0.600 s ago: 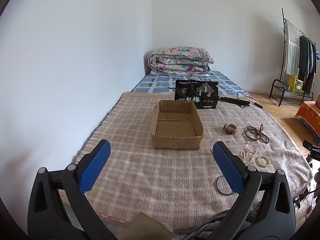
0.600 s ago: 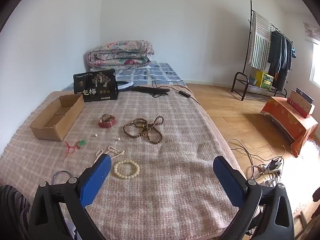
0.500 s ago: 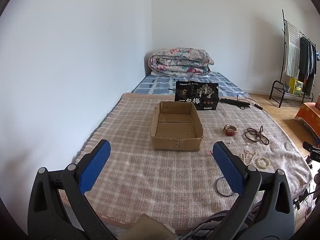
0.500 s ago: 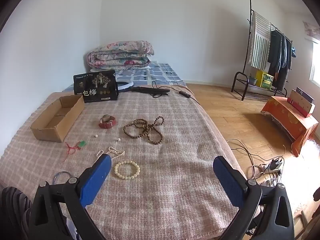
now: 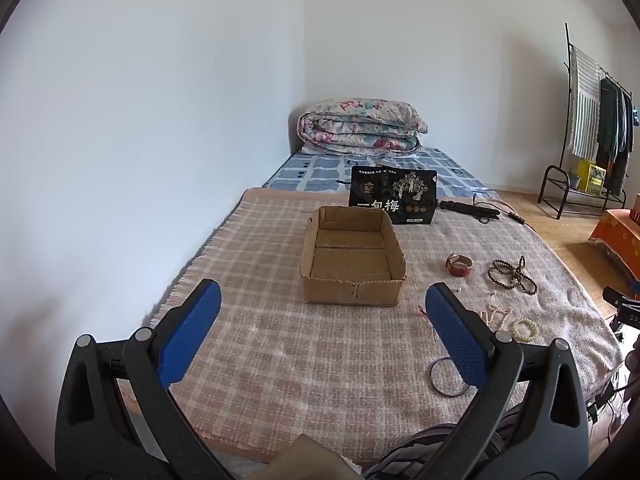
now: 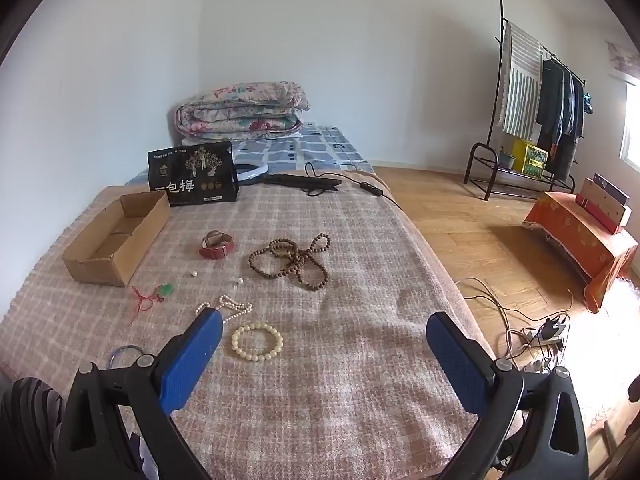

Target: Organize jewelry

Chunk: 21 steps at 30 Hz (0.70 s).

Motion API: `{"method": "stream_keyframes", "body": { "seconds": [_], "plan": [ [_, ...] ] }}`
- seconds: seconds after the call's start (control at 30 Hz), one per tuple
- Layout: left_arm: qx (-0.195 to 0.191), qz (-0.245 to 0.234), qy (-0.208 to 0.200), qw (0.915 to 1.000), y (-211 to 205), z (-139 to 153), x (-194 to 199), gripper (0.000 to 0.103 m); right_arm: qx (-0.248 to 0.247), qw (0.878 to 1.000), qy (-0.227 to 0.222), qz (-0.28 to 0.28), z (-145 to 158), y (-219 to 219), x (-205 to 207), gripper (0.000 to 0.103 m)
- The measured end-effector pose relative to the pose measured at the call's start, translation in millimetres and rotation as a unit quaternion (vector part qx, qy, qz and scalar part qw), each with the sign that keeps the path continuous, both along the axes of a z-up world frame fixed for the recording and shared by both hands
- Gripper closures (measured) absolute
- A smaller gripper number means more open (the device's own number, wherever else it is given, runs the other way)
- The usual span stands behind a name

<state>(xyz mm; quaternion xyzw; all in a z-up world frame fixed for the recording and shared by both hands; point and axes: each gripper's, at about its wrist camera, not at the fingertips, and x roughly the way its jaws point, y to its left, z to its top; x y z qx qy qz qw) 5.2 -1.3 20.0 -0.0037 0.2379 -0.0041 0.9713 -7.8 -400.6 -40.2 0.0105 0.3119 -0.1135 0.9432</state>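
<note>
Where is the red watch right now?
In the right wrist view the red watch lies on the plaid blanket, between the cardboard box and the brown bead necklace.

Soft daylight from the right, glare on the floor (image 6: 600,320), sharp focus, fisheye-bent dark corners

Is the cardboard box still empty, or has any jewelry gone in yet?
Empty. The cardboard box shows only its bare floor and flaps; the wooden bead strand lies outside on the blanket.
</note>
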Motion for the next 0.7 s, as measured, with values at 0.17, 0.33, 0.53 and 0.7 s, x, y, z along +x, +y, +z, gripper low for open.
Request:
{"method": "stream_keyframes", "body": {
  "seconds": [0.17, 0.33, 0.53, 0.7],
  "plan": [
    [0.001, 0.000, -0.001, 1.0000, -1, -3, 0, 0.000, 0.004, 1.000, -0.002, 0.000, 0, 3, 1, 0.000],
    [0.002, 0.001, -0.003, 1.0000, -3, 2, 1, 0.000, 0.006, 1.000, -0.002, 0.002, 1, 4, 0, 0.000],
    [0.000, 0.002, -0.007, 1.0000, -2, 3, -1, 0.000, 0.007, 1.000, -0.001, 0.003, 0, 5, 0, 0.000],
    [0.000, 0.002, -0.007, 1.0000, -1, 6, 1, 0.000, 0.008, 1.000, -0.001, 0.003, 0, 4, 0, 0.000]
  ]
}}
